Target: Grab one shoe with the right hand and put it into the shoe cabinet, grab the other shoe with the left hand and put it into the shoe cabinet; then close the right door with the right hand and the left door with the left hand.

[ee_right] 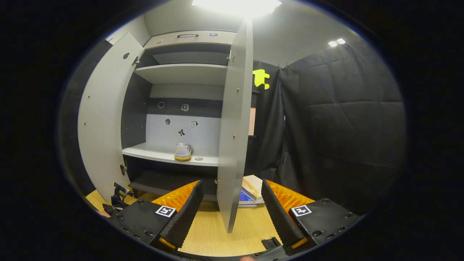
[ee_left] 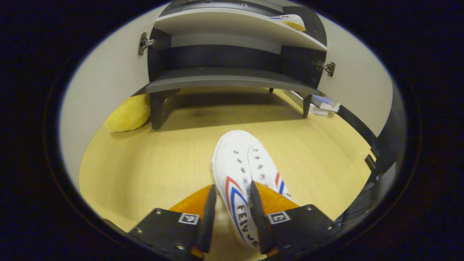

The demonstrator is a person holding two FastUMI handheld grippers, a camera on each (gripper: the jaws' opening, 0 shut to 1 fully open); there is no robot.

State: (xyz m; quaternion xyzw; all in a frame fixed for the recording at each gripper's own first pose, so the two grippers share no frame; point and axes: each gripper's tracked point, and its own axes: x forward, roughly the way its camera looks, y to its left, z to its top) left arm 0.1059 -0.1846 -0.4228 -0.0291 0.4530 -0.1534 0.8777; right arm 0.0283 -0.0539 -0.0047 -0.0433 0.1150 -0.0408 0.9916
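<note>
Pale wood floor (ee_left: 152, 159), black quilted curtain (ee_right: 337, 119), bright ceiling lights (ee_right: 235, 5), and perhaps a yellow cushion (ee_left: 128, 114).

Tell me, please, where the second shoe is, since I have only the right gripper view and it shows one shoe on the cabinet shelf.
Observer: The second shoe lies on the floor in front of the cabinet, toe towards it.
Operator: Thank you. Does the left gripper hold it?
Observer: Not yet. The left gripper is open and straddles the shoe's heel end, with a gap showing on one side.
</note>
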